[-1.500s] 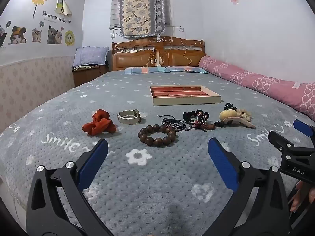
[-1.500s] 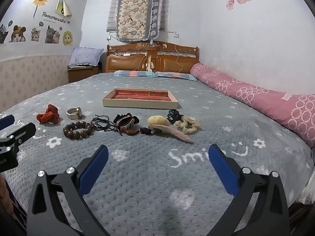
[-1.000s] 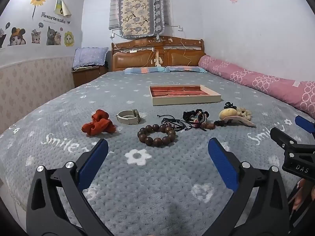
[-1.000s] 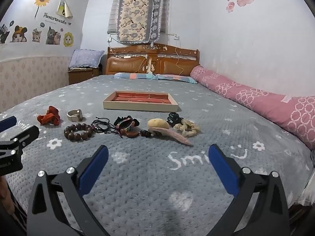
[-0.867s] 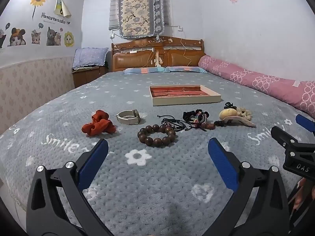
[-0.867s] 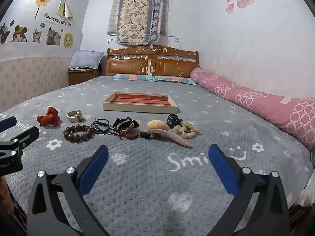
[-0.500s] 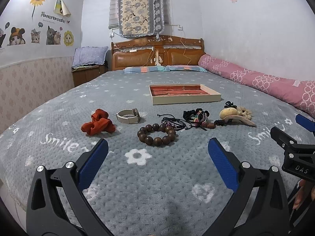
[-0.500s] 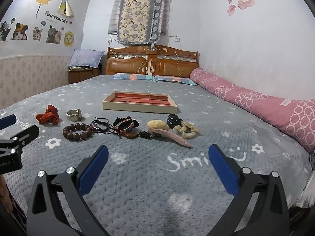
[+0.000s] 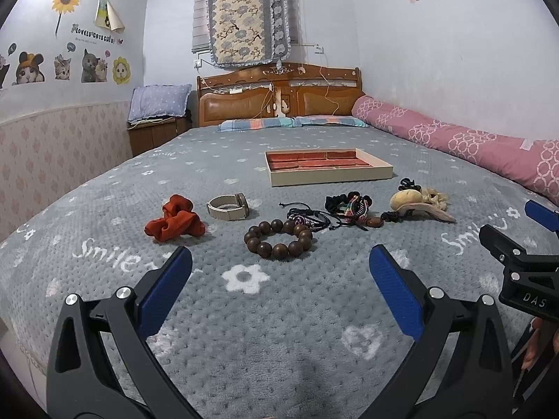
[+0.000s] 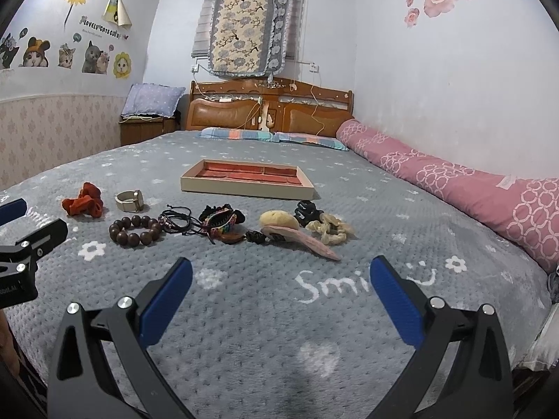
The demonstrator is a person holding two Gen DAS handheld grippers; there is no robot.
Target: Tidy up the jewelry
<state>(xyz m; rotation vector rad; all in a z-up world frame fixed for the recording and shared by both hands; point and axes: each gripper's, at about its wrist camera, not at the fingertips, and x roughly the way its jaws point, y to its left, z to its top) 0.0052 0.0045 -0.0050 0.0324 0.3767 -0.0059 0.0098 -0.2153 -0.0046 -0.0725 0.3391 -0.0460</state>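
A row of jewelry lies on the grey blanket: a red scrunchie (image 9: 174, 220), a beige watch band (image 9: 229, 206), a brown bead bracelet (image 9: 278, 239), black cord bracelets (image 9: 309, 217), a colourful woven bracelet (image 9: 353, 206) and a yellow and pink hair piece (image 9: 415, 204). Behind them stands a beige tray with a red lining (image 9: 328, 167). My left gripper (image 9: 279, 272) is open and empty, short of the bead bracelet. My right gripper (image 10: 279, 276) is open and empty, short of the hair piece (image 10: 290, 228). The tray also shows in the right wrist view (image 10: 246, 178).
A long pink bolster (image 10: 450, 181) runs along the bed's right side by the wall. A wooden headboard (image 9: 279, 104) and pillows stand at the far end. A nightstand with a pillow (image 9: 155, 132) is at the far left. The bed's near edge is just below the grippers.
Both grippers have drifted slightly, so the jewelry sits a touch higher in view. Nothing on the bed has moved, and both grippers stay open.
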